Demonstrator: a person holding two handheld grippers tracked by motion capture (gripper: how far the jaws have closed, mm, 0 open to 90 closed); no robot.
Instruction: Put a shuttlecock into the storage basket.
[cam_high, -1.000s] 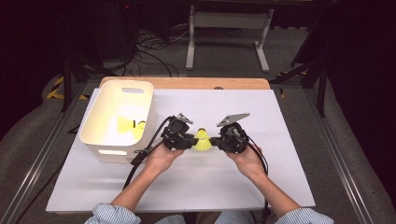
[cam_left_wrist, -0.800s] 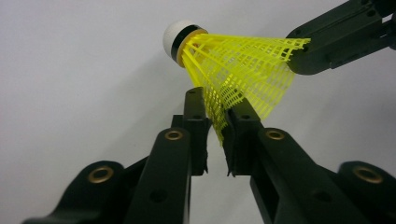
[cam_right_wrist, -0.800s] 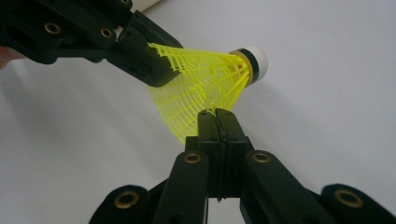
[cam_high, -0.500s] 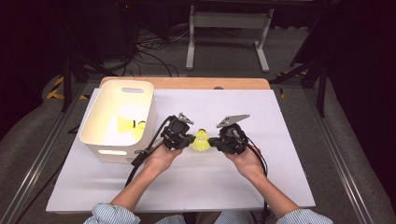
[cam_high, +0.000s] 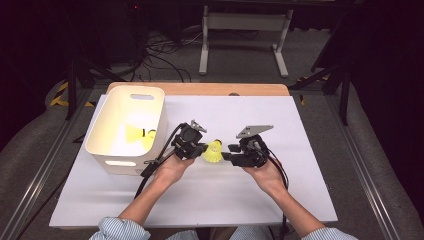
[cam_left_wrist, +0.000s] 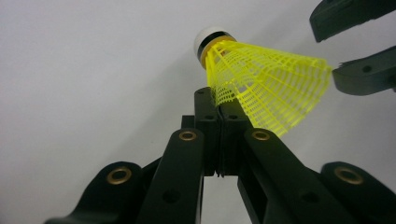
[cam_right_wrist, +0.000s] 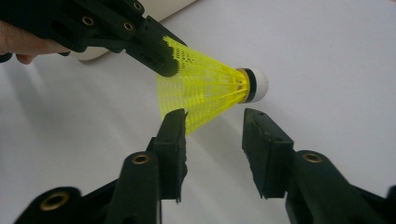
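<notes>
Shuttlecock (cam_high: 214, 151) handover complete: left gripper (cam_left_wrist: 219, 109) pinches its skirt; right gripper (cam_right_wrist: 214, 128) jaws have just been opening, now clear. Remaining: placement in bin (cam_high: 100, 150).

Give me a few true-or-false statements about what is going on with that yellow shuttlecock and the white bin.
1. The left gripper is clamped on the skirt of the yellow shuttlecock. True.
2. The right gripper grips the shuttlecock tightly. False: its jaws have just been opening and stand apart, with the skirt's edge between them.
3. The white bin holds nothing. False: yellow shuttlecocks lie inside it.
4. The bin stands on the left gripper's side of the table. True.
5. The shuttlecock's cork is black. False: it is white with a black band.
</notes>
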